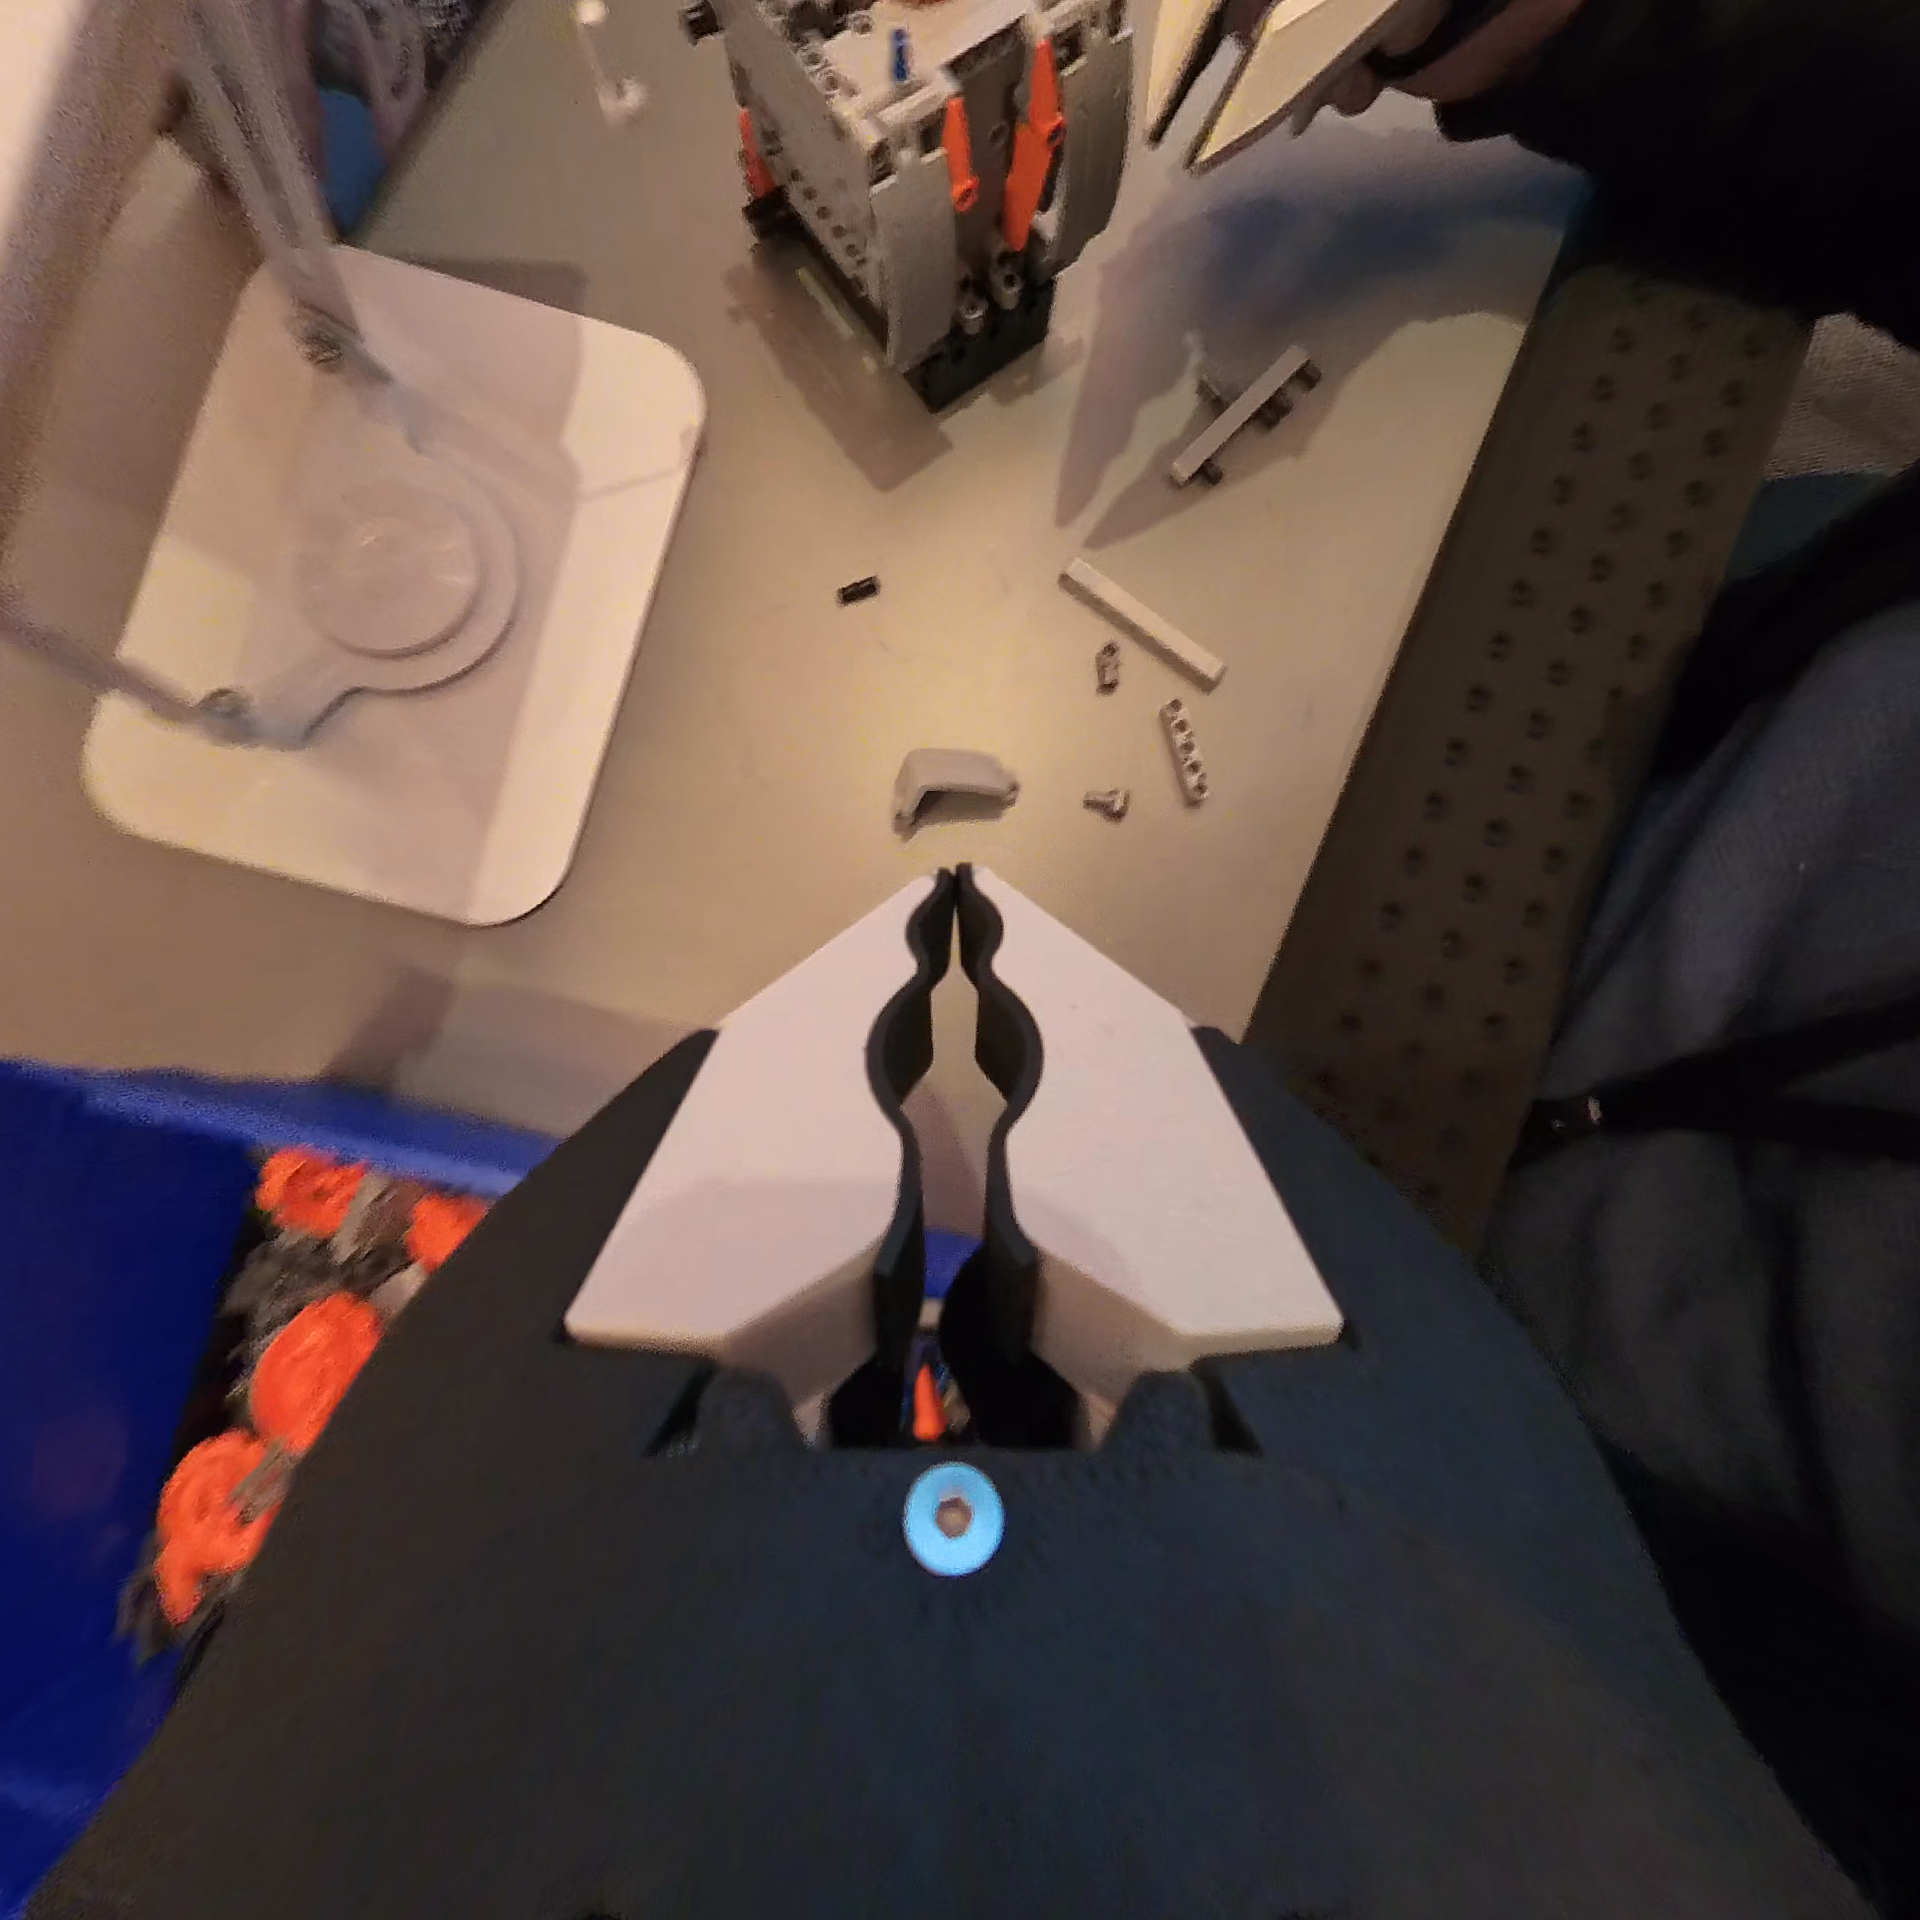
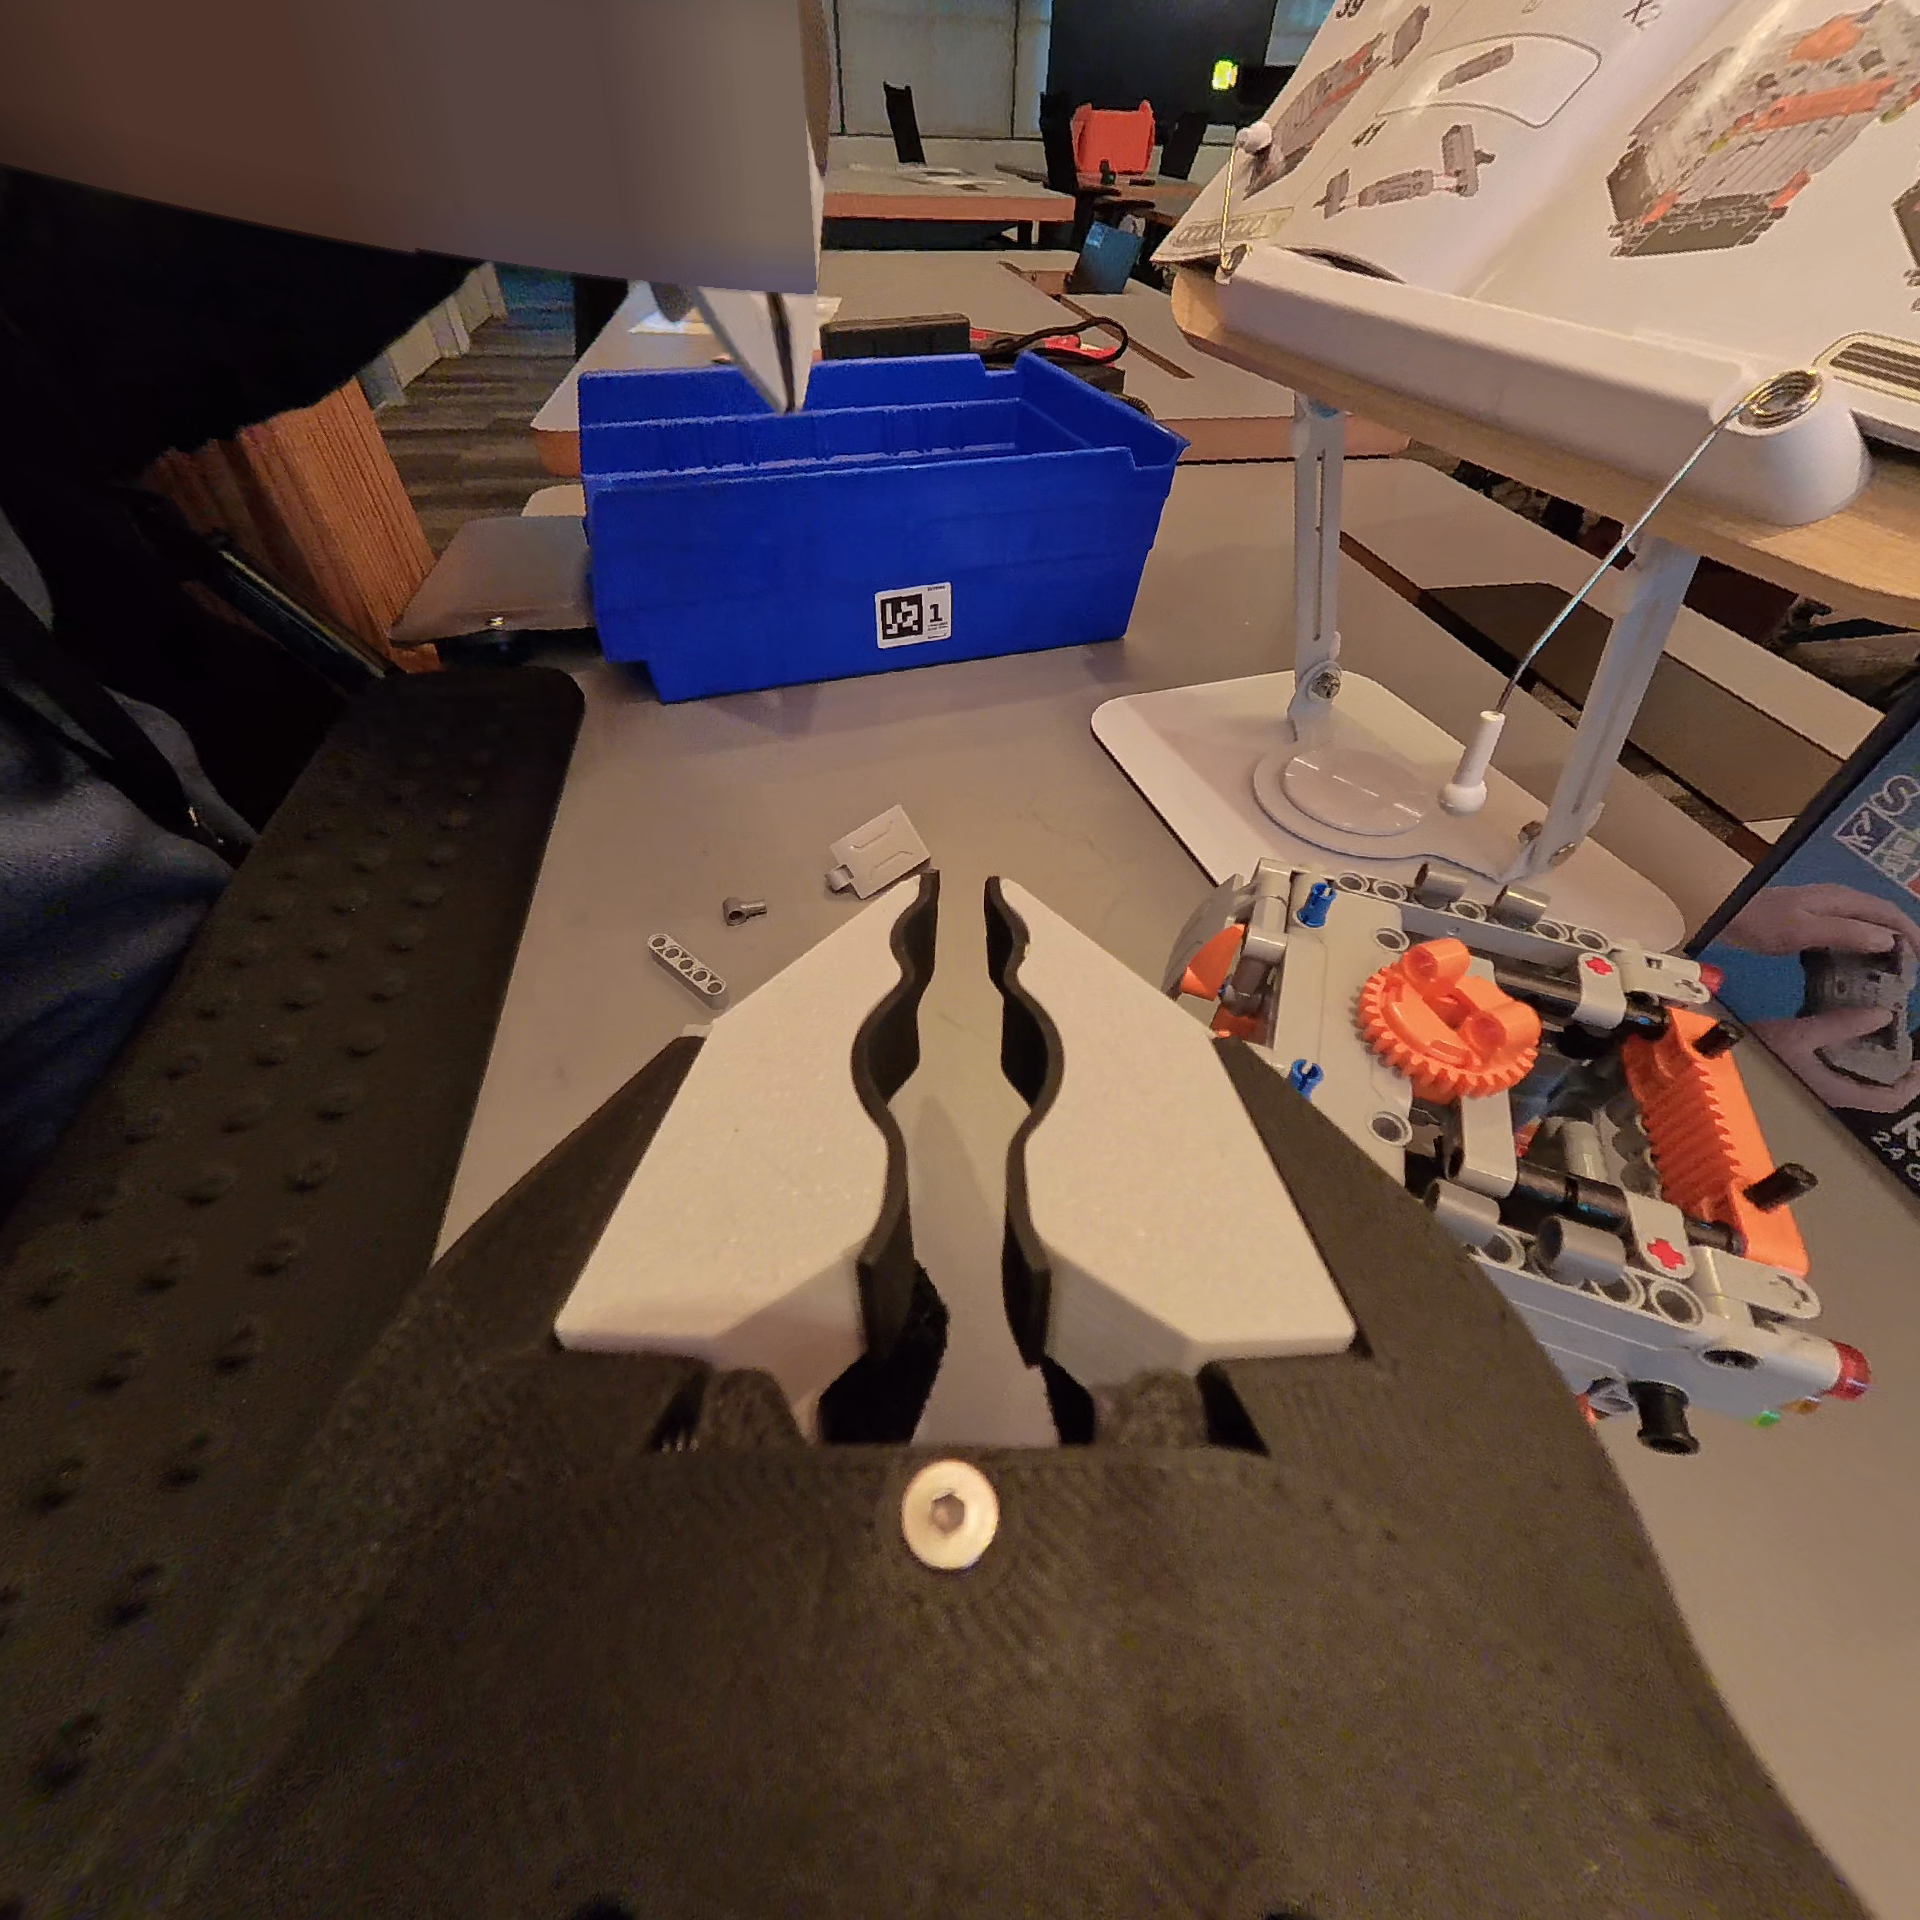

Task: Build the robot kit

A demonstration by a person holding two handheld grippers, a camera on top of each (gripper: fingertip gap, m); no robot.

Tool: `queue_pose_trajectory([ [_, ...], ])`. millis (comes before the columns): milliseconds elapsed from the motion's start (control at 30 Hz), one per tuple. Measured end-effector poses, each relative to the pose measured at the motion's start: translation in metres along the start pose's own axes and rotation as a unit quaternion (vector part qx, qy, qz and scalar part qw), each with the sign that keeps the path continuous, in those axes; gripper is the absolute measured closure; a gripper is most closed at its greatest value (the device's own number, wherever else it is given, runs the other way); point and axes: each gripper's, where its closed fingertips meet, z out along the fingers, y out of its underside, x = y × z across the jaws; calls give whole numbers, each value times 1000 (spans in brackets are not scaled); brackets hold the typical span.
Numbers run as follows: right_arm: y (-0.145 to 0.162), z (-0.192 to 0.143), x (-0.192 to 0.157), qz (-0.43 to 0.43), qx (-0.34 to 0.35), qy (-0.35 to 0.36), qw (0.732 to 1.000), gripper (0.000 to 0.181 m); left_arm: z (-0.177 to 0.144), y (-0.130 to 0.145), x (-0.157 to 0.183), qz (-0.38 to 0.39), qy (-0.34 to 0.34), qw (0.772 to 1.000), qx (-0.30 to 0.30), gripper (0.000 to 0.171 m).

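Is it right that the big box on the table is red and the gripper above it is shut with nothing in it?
Not quite. The box is blue, not red, as the right wrist view shows. The rest holds: the left gripper is above it, shut, with nothing between its fingertips, as the left wrist view shows.

Left tool tips touching, empty, above blue bin, nearest grey curved piece on tabletop. Right tool slightly parted, empty, beside grey-orange brick model.
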Motion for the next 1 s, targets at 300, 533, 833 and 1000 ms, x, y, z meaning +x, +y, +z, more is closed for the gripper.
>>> queue_pose_trajectory([
  [300, 2, 1, 1, 4, -4, 0, 1000, 175, -62, 83, -52, -24, -47, 992, -115, 171],
  [533, 8, 3, 3, 10, -11, 0, 1000, 175, -51, 139, -52, -29, 5, 983, -183, 164],
  [833, 14, 4, 7, 19, -19, 3, 1000, 175, -11, 180, -26, 10, 97, 965, -243, 160],
  [1000, 16, 4, 10, 25, -20, 6, 999, 175, 3, 195, -6, 19, 156, 952, -262, 159],
])
